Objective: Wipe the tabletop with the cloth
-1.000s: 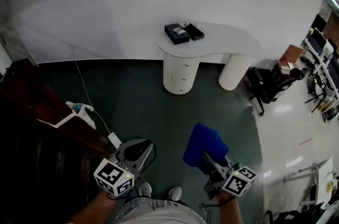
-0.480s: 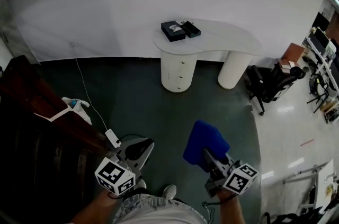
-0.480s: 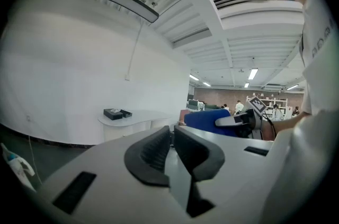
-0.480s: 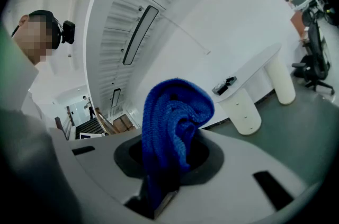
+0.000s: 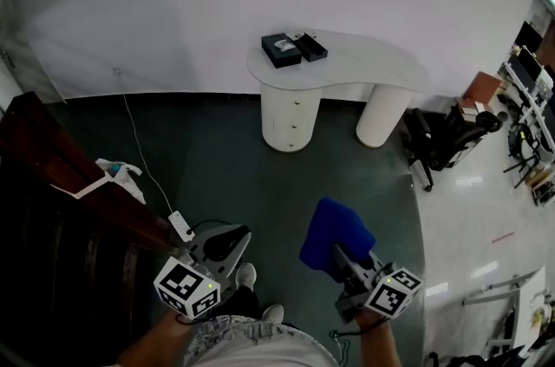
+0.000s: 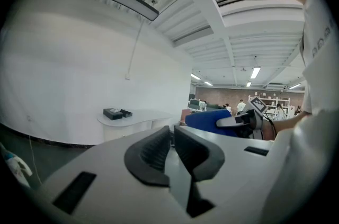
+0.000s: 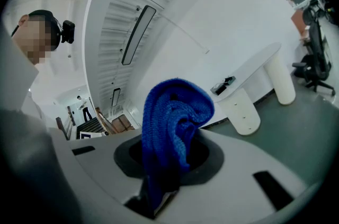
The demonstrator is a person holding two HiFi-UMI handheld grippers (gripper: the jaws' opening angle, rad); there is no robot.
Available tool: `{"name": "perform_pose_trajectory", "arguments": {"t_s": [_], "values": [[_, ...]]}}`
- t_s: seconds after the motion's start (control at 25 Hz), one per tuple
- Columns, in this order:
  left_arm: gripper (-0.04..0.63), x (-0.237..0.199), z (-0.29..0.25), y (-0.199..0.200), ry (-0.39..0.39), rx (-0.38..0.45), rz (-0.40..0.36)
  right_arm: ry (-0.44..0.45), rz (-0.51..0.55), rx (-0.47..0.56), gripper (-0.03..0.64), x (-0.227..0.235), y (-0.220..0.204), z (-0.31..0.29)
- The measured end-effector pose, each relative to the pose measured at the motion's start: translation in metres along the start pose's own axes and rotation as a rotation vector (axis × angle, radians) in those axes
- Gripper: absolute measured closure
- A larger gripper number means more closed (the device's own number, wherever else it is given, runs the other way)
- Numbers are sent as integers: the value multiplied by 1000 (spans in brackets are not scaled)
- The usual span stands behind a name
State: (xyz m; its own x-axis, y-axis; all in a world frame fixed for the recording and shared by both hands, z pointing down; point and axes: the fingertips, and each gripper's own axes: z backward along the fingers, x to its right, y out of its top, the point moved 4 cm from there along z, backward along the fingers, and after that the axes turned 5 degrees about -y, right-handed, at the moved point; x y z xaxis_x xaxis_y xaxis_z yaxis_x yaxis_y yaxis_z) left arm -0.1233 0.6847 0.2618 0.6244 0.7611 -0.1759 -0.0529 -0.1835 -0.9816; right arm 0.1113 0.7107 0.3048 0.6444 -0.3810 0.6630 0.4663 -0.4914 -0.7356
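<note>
Right tool clamps blue cloth; left tool jaws together; wide dark floor separates both from white bench, upper centre

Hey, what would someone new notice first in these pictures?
The bright blue cloth bunched in the right claw stands out, low in the head view. Farther off, a white curved table stands against the wall with black boxes on its left end. The left claw is shut and empty.
</note>
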Motion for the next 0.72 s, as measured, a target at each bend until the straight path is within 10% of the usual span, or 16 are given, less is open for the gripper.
{"name": "perform_pose_trajectory", "arguments": {"t_s": [0.72], "values": [[551,-93,-72,1,-9,-5,33,-41,-4,-11,525,52,41,-82]]}}
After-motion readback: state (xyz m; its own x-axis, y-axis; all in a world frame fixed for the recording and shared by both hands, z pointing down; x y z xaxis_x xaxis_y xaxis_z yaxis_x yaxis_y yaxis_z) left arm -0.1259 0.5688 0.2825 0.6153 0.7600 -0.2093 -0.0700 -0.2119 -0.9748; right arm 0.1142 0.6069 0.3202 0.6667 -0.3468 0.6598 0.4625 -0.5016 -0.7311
